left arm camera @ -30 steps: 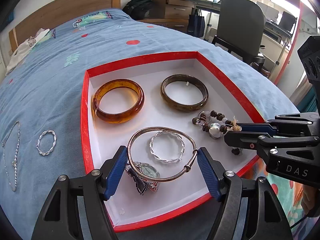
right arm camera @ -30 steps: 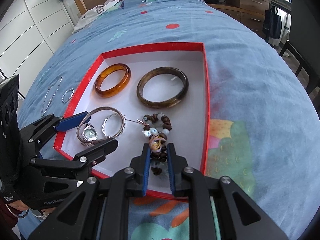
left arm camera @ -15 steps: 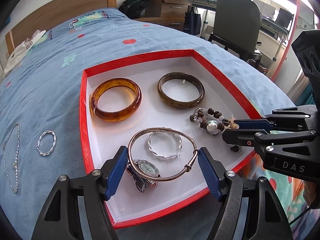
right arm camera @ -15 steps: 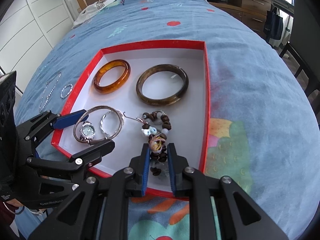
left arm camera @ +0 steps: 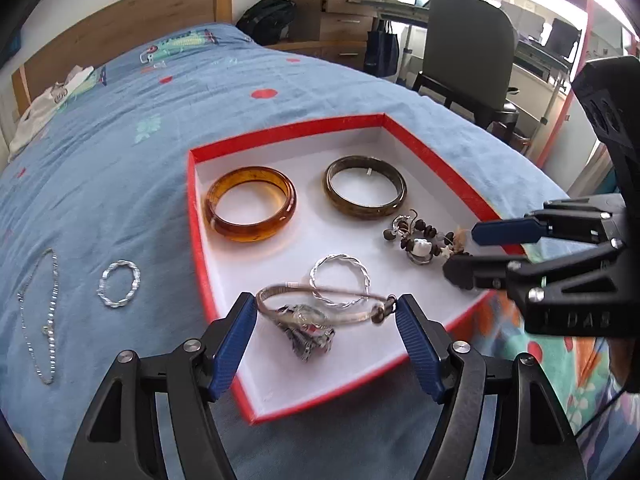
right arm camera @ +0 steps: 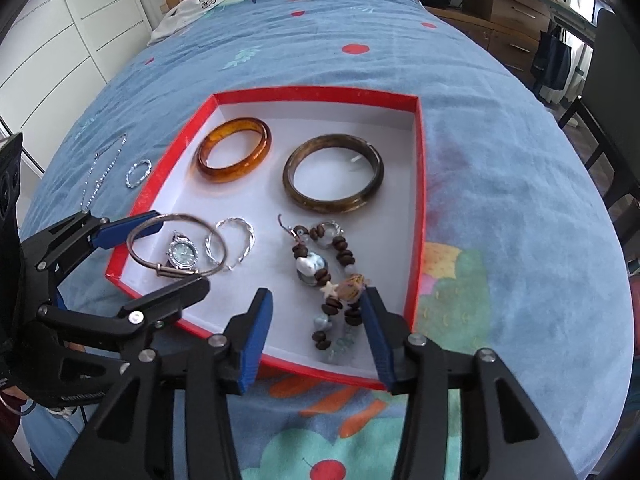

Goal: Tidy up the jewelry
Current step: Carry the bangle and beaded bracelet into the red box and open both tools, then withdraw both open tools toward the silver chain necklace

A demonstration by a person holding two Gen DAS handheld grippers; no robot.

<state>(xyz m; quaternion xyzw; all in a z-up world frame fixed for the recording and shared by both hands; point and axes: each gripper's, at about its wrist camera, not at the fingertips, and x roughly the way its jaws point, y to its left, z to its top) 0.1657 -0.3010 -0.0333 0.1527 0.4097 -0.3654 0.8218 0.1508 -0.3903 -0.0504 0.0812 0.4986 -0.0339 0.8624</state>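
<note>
My left gripper [left arm camera: 326,326] clamps bangle [left arm camera: 320,304] over red tray [left arm camera: 192,216]; right gripper [right arm camera: 316,320] opening, beads [right arm camera: 324,264] loose between jaws. Blue bedspread [right arm camera: 500,160]; desk chair [left arm camera: 468,48] beyond.

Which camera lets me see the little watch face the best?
The right wrist view. There the watch lies in the red box with its round dial turned up toward the camera, sharp and clear. The left wrist view shows the watch only edge-on and blurred, partly behind the thin metal bangle.
</note>
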